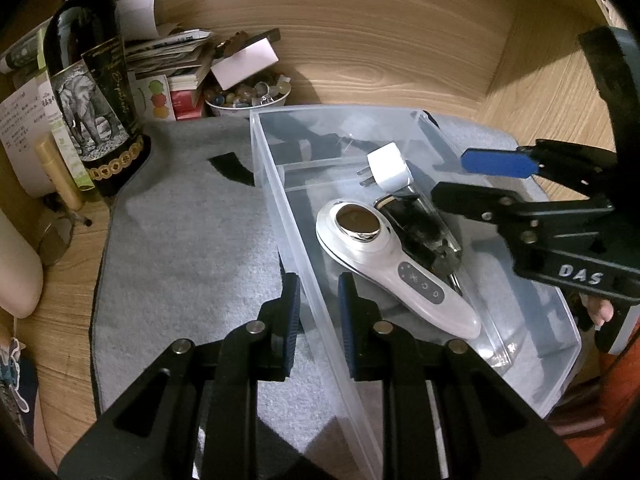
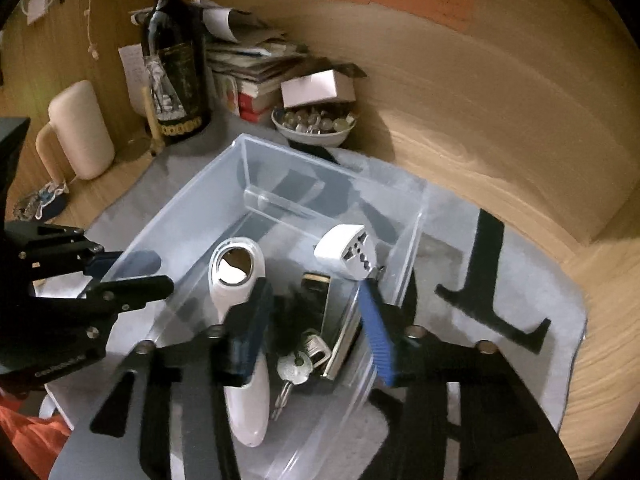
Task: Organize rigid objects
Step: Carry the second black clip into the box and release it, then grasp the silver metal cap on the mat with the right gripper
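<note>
Scanning left to right: wine bottle [image 1: 94, 92] and a paper stack sit at the far left of the tabletop [image 1: 400, 40], off the grey mat [image 1: 180, 240]. Bowl of beads [image 1: 248, 98] is just behind the bin, not in play.

Left tool [image 1: 319, 312] straddles the near wall of the clear plastic bin [image 1: 280, 184], one pad outside, one inside, with a gap to the wall on both sides. It holds nothing I can see. My read: it's there to steady the bin, so close on the wall gently and don't drag the box.

Bin contents, all in the near compartment: white handheld massager [image 1: 384, 260], black key case with keys [image 2: 304, 352] beside it, white plug adapter [image 1: 390, 168] near the divider. Far compartment behind the divider looks empty.

Right tool [image 2: 316, 320] is wide open above the key case and grips nothing. Likely just released or about to regrasp, can't tell which. Lift straight up, since the right pad is close to the bin wall and the adapter.
</note>
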The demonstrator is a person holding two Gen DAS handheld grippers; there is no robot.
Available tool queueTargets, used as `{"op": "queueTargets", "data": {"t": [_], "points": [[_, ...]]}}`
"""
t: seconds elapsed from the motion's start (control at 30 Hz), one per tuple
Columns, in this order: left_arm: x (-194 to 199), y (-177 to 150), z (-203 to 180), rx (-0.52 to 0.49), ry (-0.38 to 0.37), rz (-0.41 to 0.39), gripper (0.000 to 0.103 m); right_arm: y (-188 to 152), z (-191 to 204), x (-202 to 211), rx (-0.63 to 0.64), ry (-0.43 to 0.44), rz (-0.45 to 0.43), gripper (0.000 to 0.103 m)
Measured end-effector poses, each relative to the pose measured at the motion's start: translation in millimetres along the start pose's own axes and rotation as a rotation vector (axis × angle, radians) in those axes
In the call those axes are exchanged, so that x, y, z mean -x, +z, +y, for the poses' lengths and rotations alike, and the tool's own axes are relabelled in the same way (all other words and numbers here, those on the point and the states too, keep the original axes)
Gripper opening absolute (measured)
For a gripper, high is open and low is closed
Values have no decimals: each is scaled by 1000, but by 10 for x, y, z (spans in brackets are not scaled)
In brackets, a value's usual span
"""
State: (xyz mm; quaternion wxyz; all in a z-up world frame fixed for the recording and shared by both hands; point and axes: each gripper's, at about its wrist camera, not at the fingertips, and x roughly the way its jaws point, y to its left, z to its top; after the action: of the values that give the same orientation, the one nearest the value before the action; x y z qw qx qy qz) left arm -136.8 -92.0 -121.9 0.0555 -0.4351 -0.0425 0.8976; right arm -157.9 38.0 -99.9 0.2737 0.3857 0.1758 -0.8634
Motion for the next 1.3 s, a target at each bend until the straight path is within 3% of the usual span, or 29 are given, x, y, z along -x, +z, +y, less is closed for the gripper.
{"op": "queueTargets", "data": {"t": [0.2,0.3,0.37,0.9,1.2,1.27,1.3], "points": [[3,-7,0,-3,5,3,19,-18,-109,214,-41,-16,-38,60],[4,-13,-3,-7,9,0,19,-70,-199,363,-88,-42,-70,75],[3,-12,-3,-11,11,-1,19,-139,-275,484,-127,-65,-92,78],[3,-27,-44,-28,17,-10,19,-1082,-800,1073,-417,-339,-107,78],[10,-41,-34,-33,-3,-23,20,-1642,-790,827,-511,-355,25,76],[10,-41,-25,-29,-8,-26,20,-1729,-781,764,-528,-349,49,70],[10,-41,-29,-30,-8,-26,20,-1774,-775,727,-534,-323,62,62]]}}
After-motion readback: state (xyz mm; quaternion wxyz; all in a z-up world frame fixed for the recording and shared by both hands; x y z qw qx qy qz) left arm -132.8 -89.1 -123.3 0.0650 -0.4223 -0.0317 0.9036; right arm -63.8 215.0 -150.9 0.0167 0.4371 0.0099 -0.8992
